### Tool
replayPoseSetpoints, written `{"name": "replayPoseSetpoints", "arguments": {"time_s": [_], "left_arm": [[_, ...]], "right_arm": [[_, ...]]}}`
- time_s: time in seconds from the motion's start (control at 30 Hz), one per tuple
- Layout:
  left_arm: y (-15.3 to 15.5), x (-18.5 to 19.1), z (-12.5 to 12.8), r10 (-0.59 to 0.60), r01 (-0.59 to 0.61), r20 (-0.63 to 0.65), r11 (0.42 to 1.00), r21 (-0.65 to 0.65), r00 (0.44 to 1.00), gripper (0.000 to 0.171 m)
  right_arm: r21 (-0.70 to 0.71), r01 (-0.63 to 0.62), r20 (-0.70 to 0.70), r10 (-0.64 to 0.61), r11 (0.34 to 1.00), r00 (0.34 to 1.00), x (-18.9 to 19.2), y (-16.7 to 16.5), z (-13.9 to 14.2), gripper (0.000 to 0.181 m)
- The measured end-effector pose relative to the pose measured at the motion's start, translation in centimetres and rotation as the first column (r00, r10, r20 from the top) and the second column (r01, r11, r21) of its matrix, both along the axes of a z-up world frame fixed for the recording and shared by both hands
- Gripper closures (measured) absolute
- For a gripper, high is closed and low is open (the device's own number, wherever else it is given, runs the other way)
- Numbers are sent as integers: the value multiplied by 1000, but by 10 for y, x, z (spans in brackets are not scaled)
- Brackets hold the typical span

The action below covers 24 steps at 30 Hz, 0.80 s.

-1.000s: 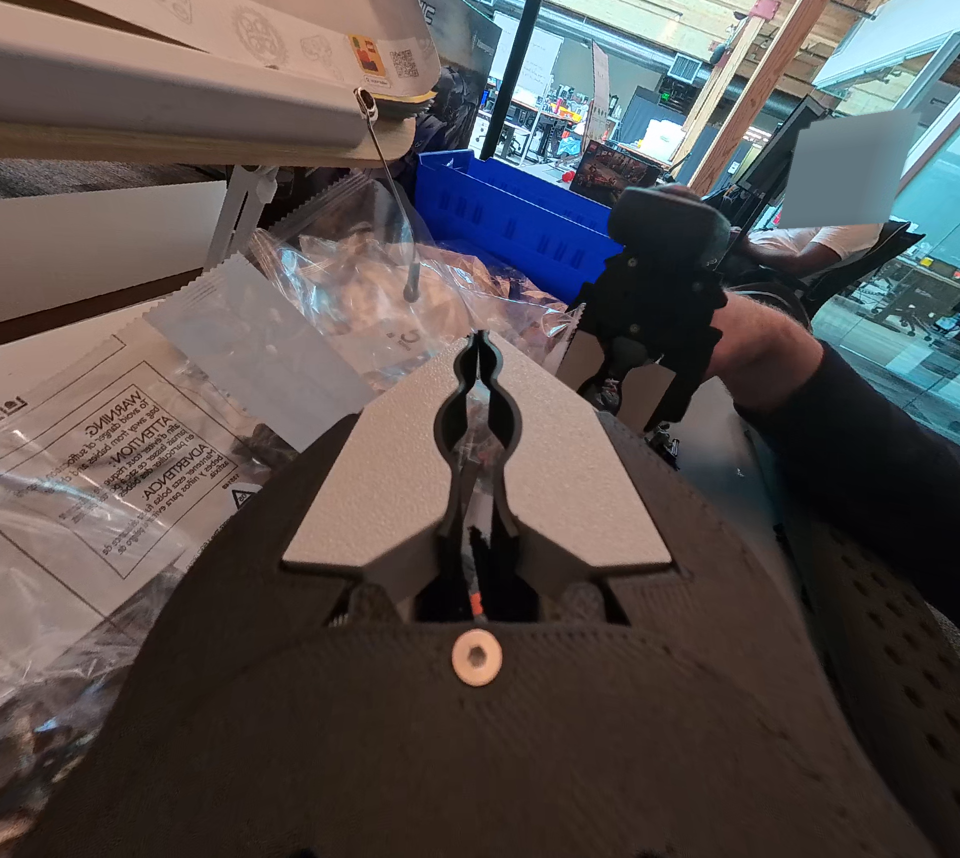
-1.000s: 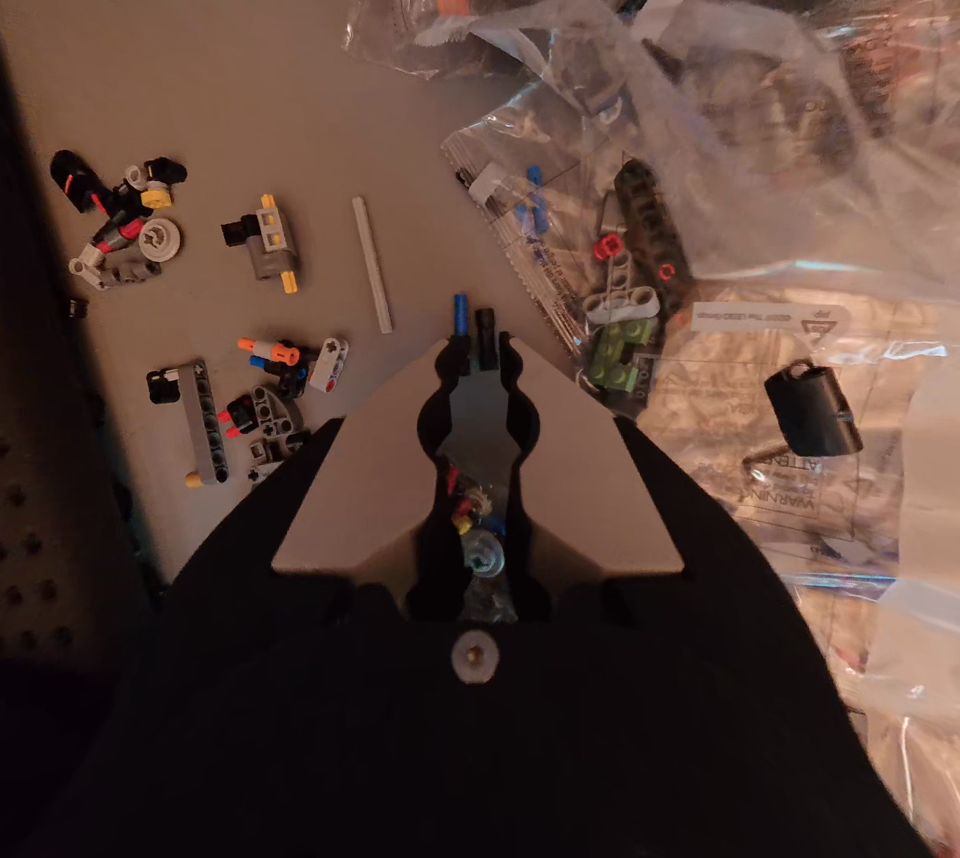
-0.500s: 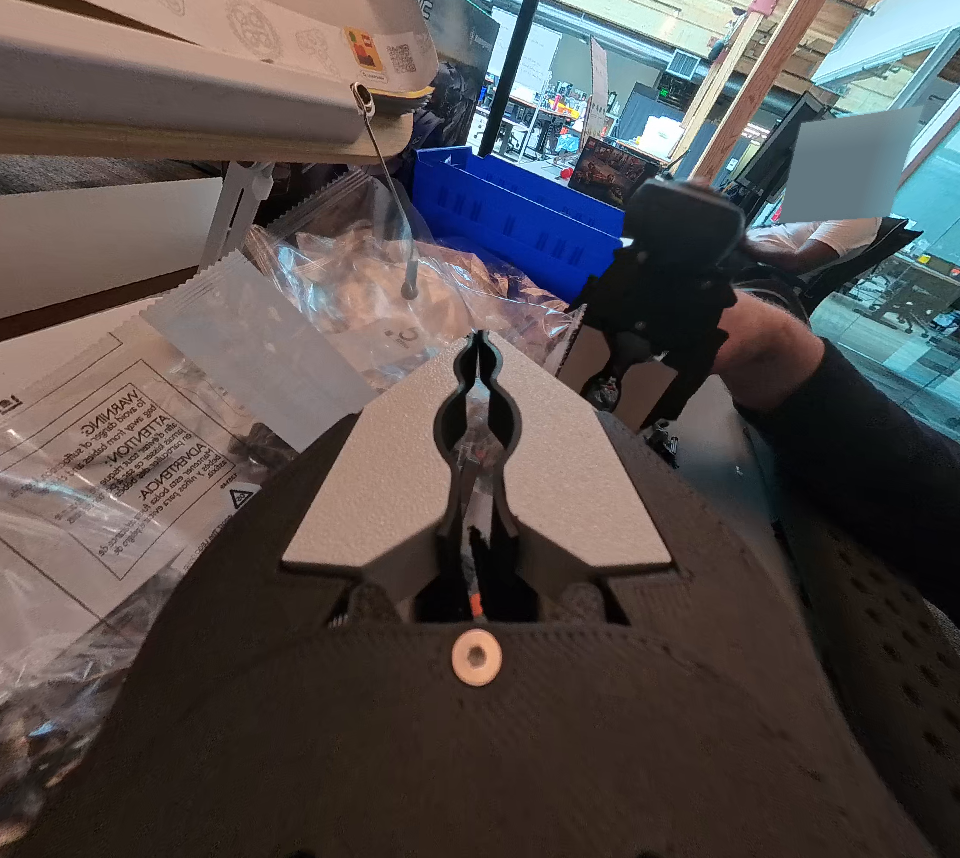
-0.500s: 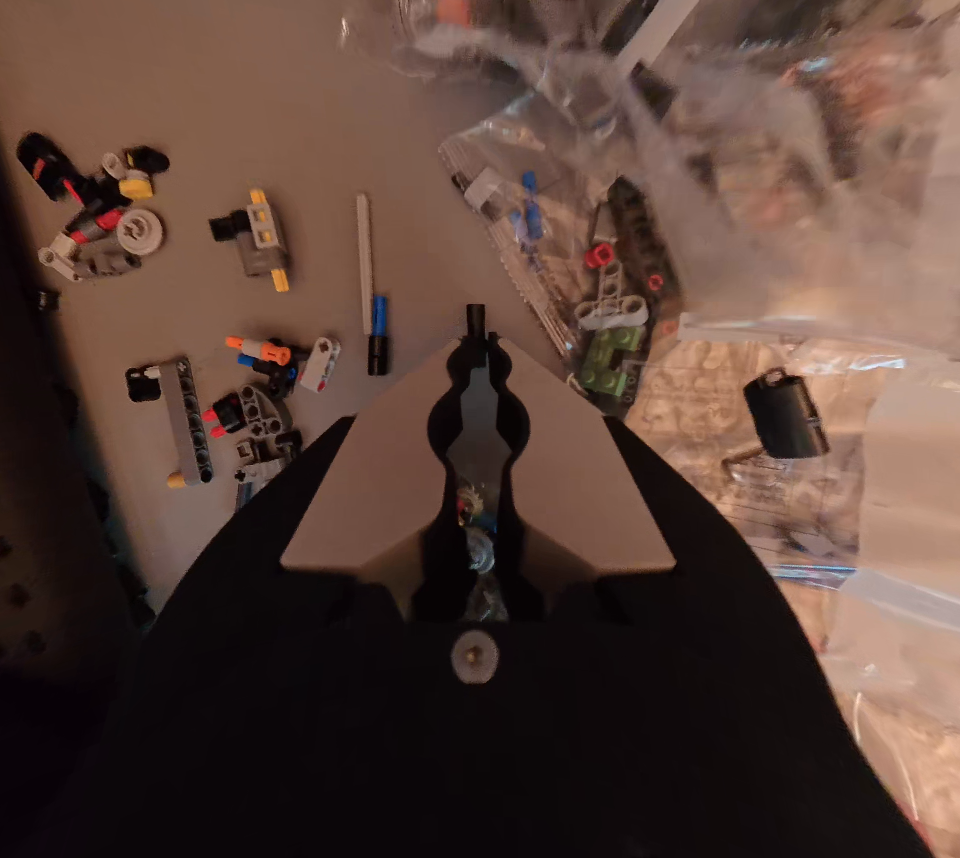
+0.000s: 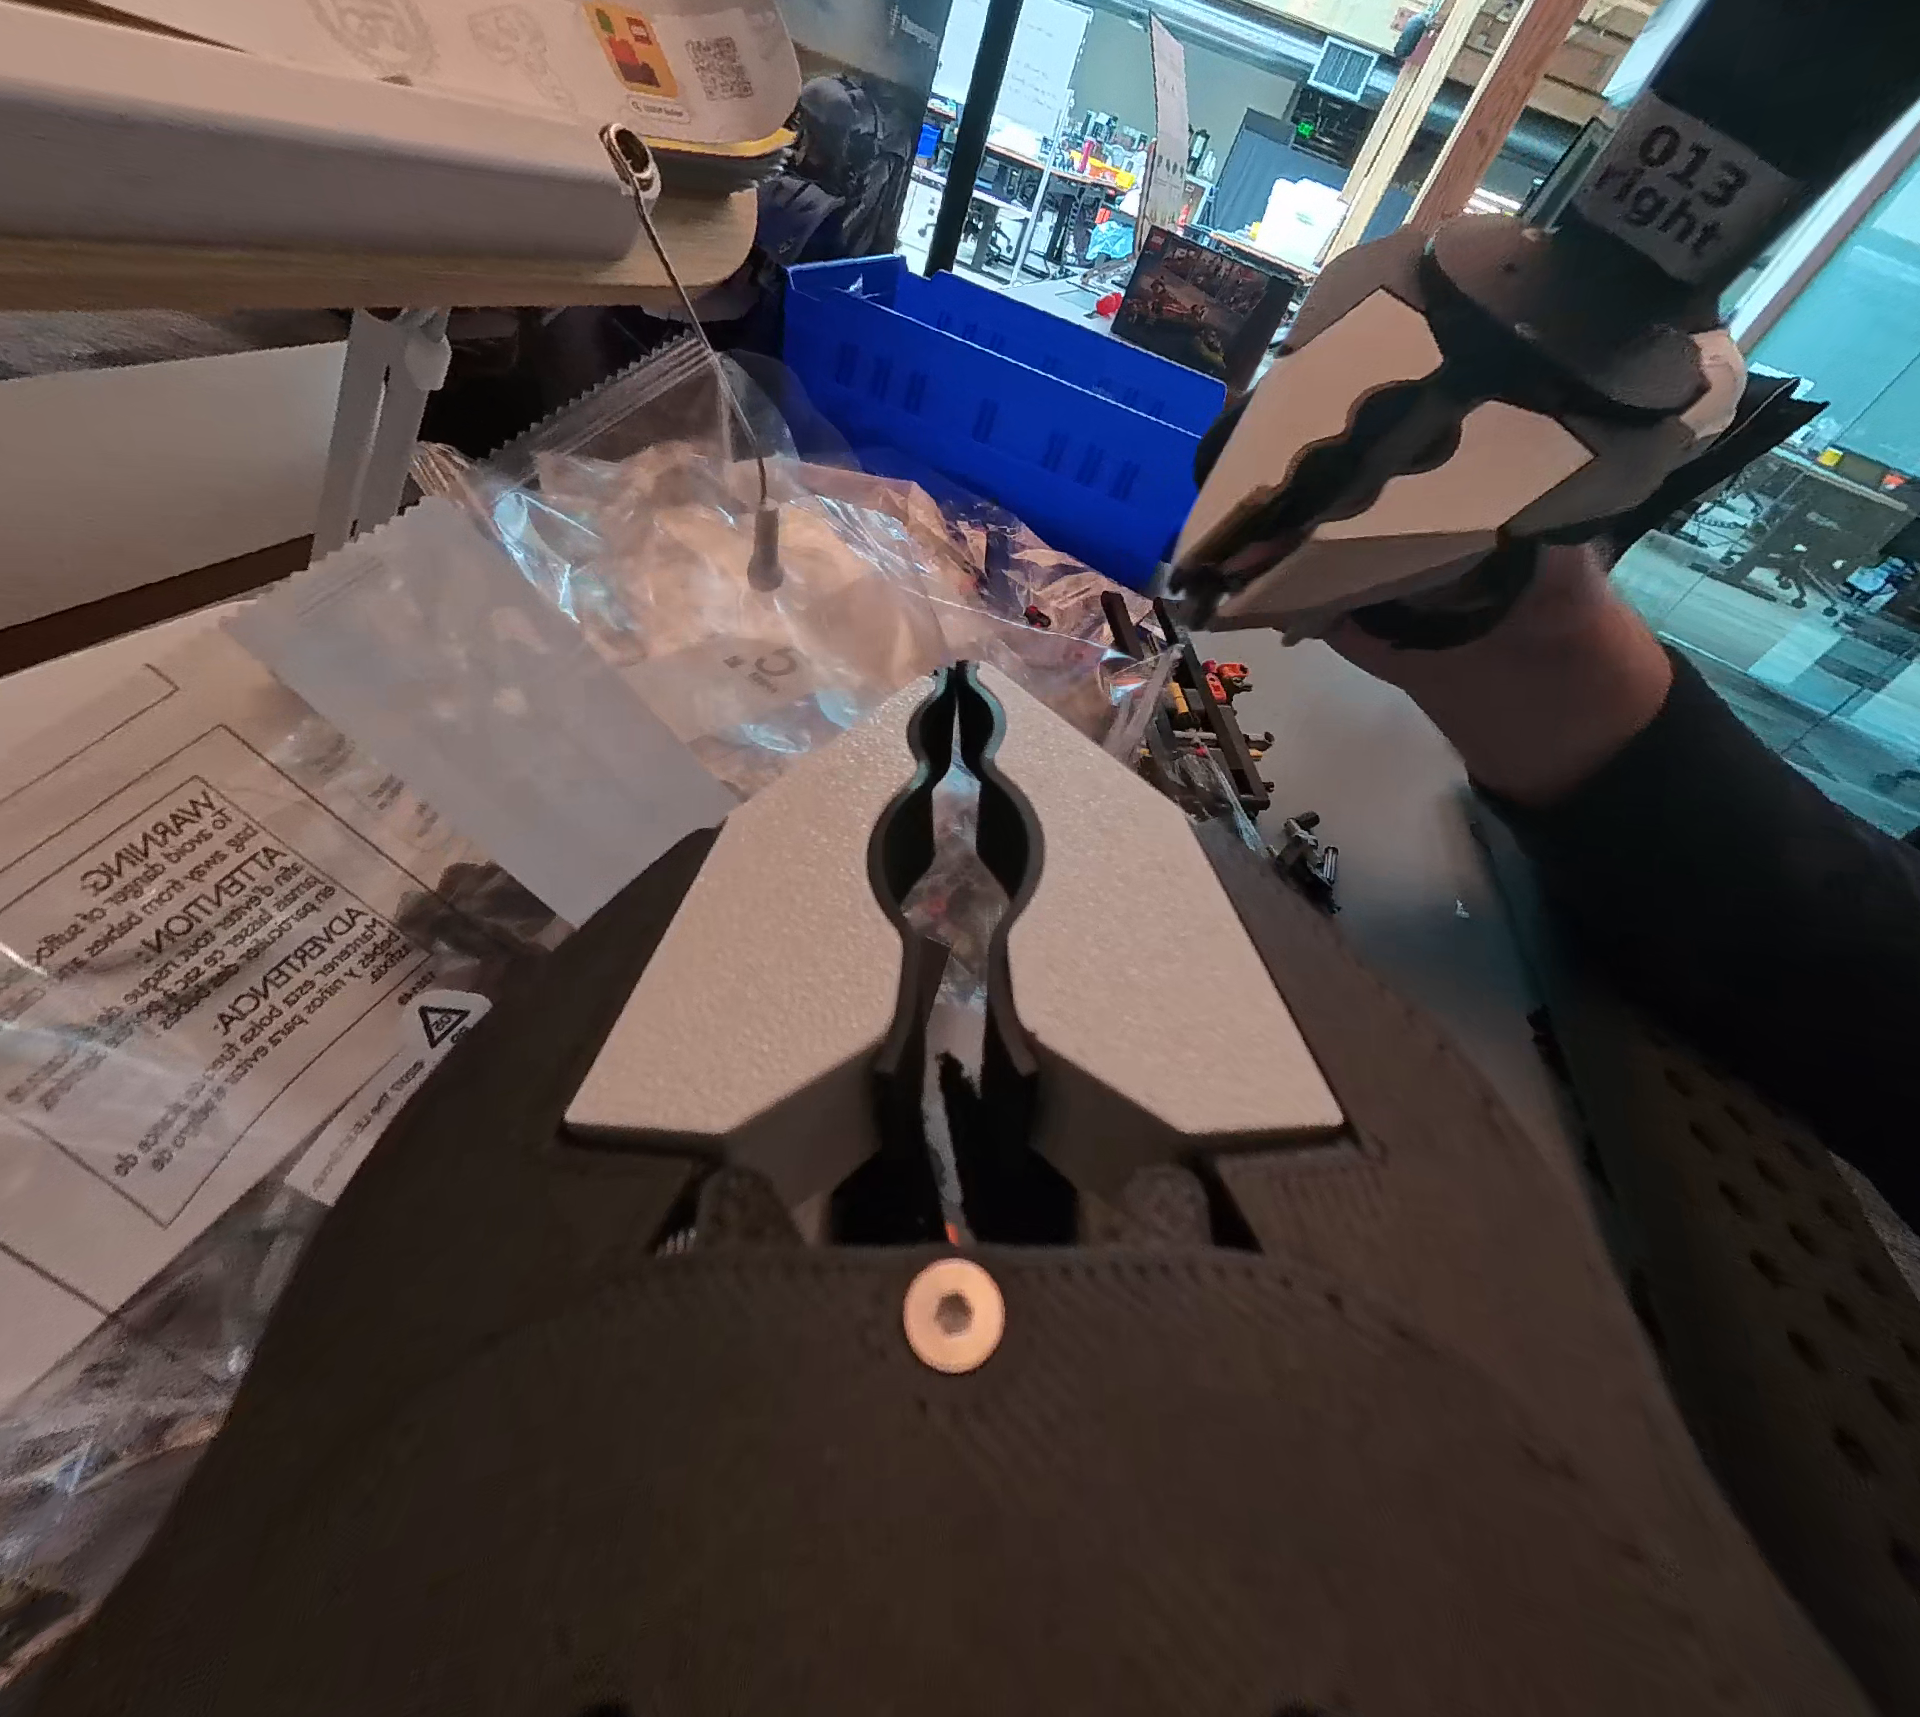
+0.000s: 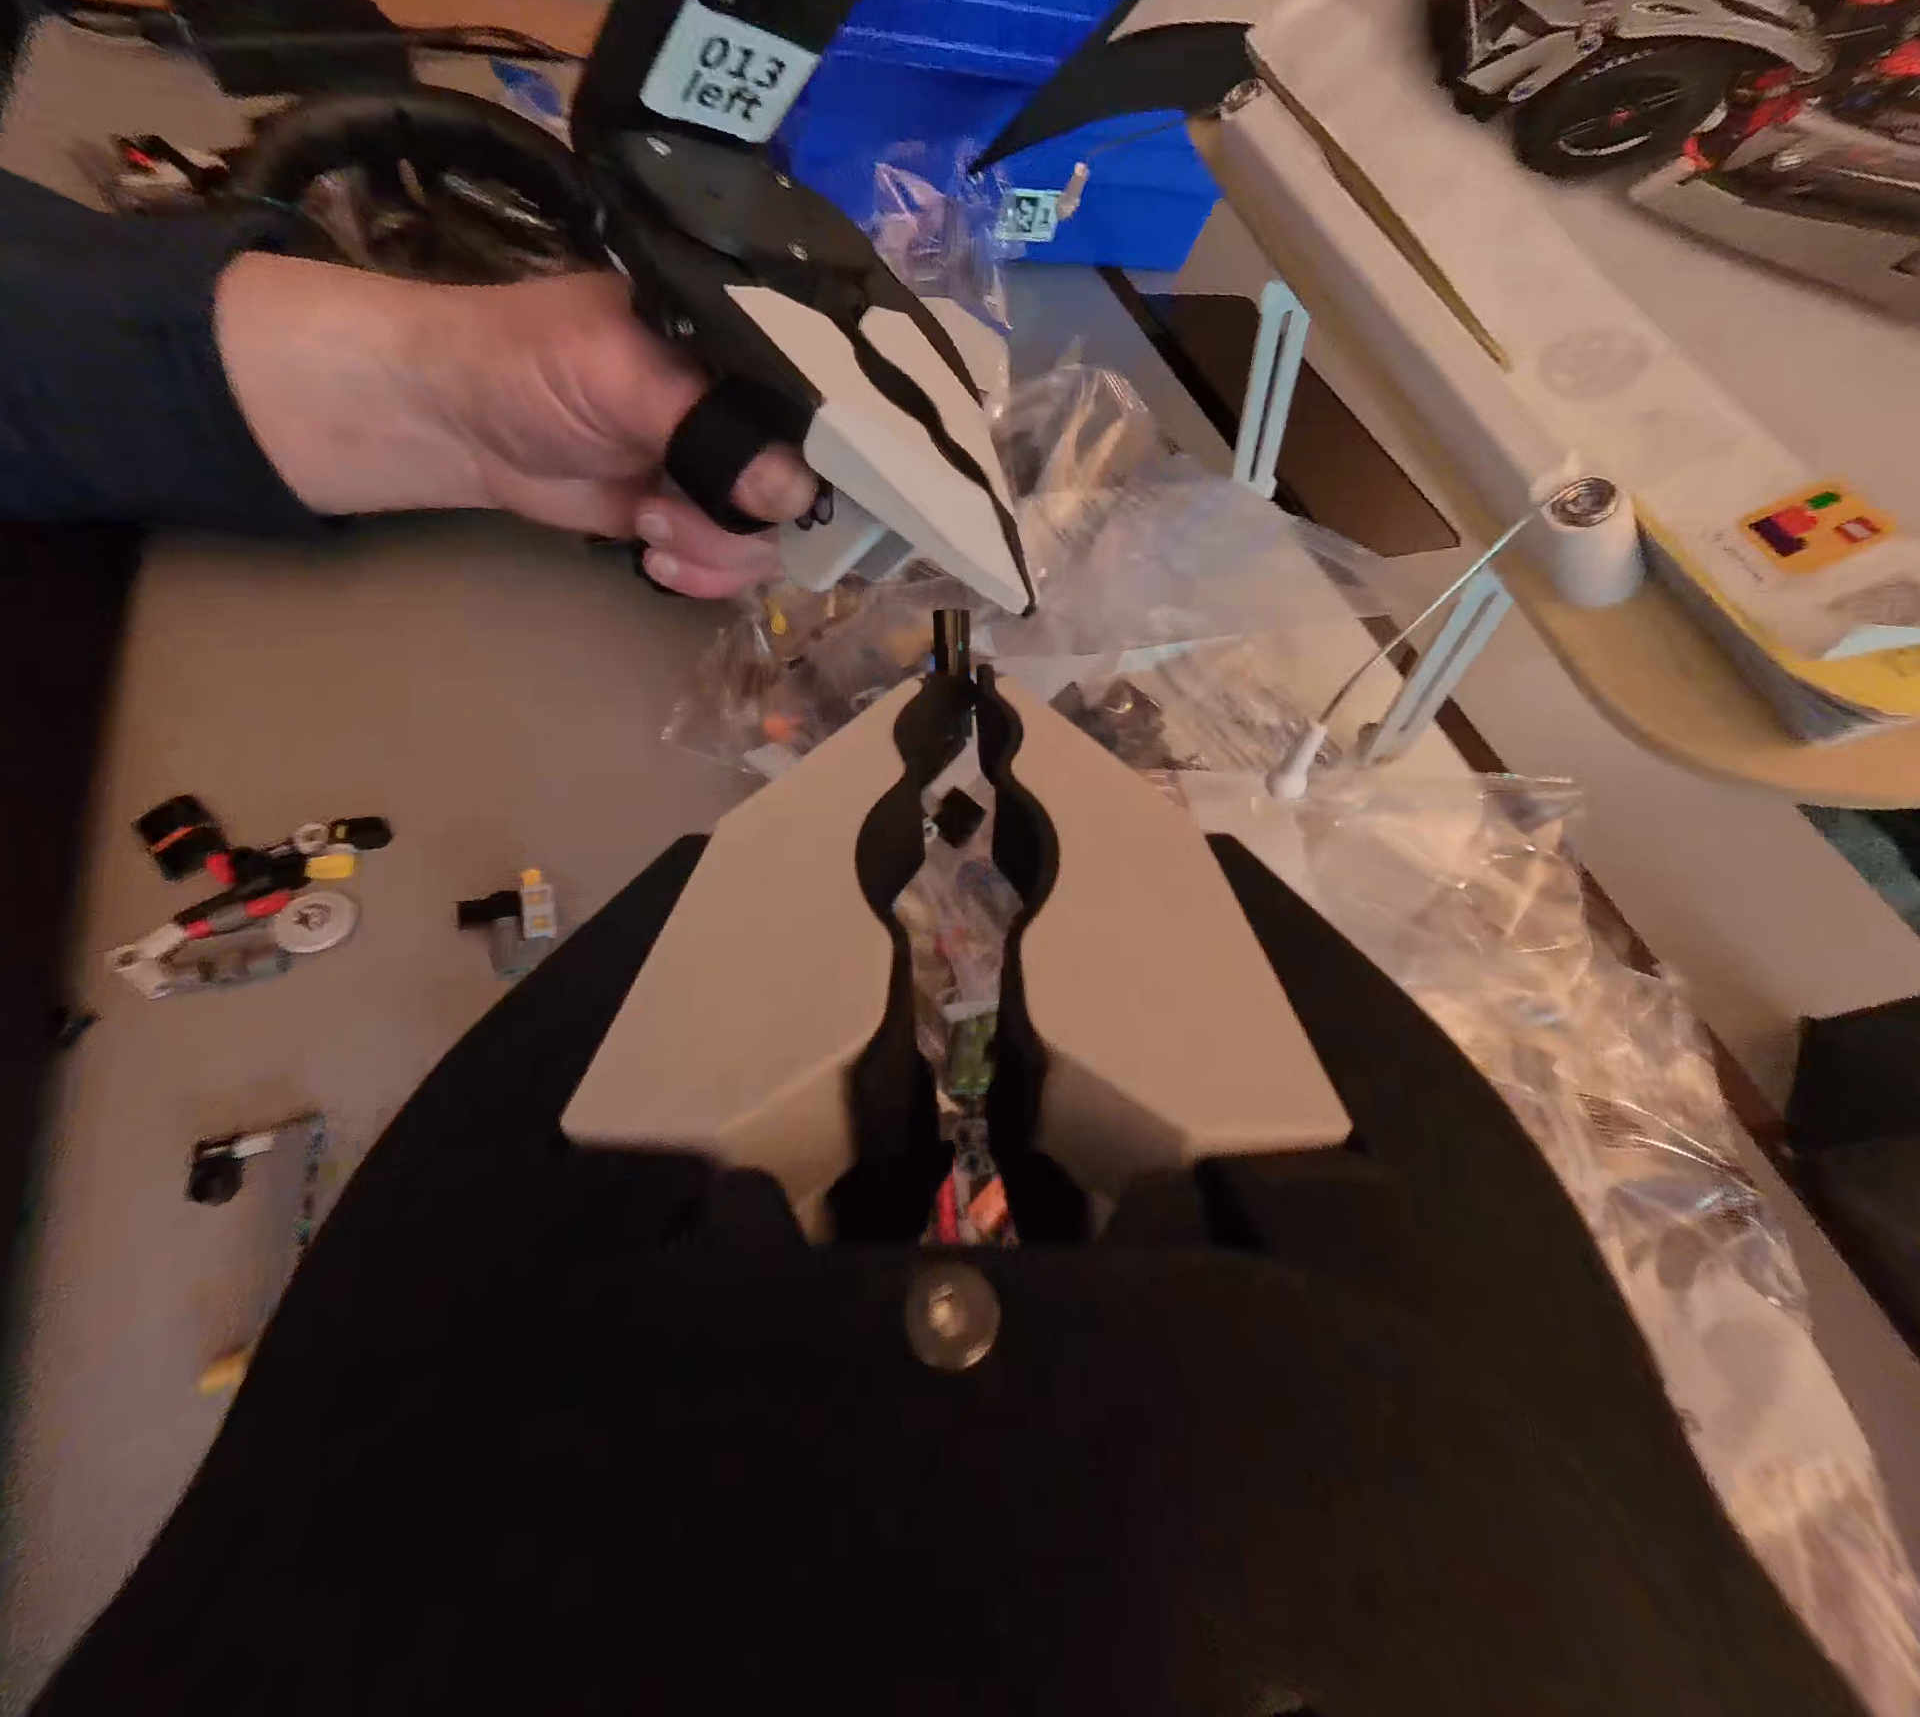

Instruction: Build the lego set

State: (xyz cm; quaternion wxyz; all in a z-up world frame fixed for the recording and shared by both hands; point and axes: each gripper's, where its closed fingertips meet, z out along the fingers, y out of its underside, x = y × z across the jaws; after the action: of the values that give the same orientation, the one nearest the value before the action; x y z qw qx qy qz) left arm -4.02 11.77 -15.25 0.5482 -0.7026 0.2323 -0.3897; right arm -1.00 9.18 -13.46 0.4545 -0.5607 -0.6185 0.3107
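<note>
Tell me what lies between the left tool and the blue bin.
Clear bags of parts fill the stretch from the left tool to the bin, seen in the left wrist view.

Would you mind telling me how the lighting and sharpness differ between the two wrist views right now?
Left wrist view: bright daylight, crisp, with glare on the plastic bags and fisheye bending at the edges. Right wrist view: dim, warm-tinted, with the lego box and table clutter motion-smeared; the right gripper stays fairly sharp.
</note>
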Motion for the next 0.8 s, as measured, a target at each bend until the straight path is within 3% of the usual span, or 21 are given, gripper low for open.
{"name": "replayPoseSetpoints", "arguments": {"time_s": [0.2, 0.43, 0.53, 0.63, 0.8], "left_arm": [[-1, 2, 0, -8, 8, -4, 1000, -1, 1000, 171], [-3, 4, -1, -20, 20, -9, 1000, 0, 1000, 171], [-3, 2, 0, -16, 16, -9, 1000, 2, 1000, 171], [-1, -1, 2, 4, -3, -7, 1000, 14, 1000, 171], [3, -12, 8, 50, -50, 17, 998, 33, 999, 171]], "right_arm": [[10, 83, 210, -83, 996, 974, -6, 14, -44, 179], [-30, 130, 143, -125, 991, 982, -7, 22, -35, 181], [-28, 80, 130, -76, 996, 989, -5, 13, -29, 181], [-101, -70, 45, 74, 992, 996, -3, -15, -10, 181], [-177, -196, 172, 227, 964, 959, 6, -39, -38, 177]]}}
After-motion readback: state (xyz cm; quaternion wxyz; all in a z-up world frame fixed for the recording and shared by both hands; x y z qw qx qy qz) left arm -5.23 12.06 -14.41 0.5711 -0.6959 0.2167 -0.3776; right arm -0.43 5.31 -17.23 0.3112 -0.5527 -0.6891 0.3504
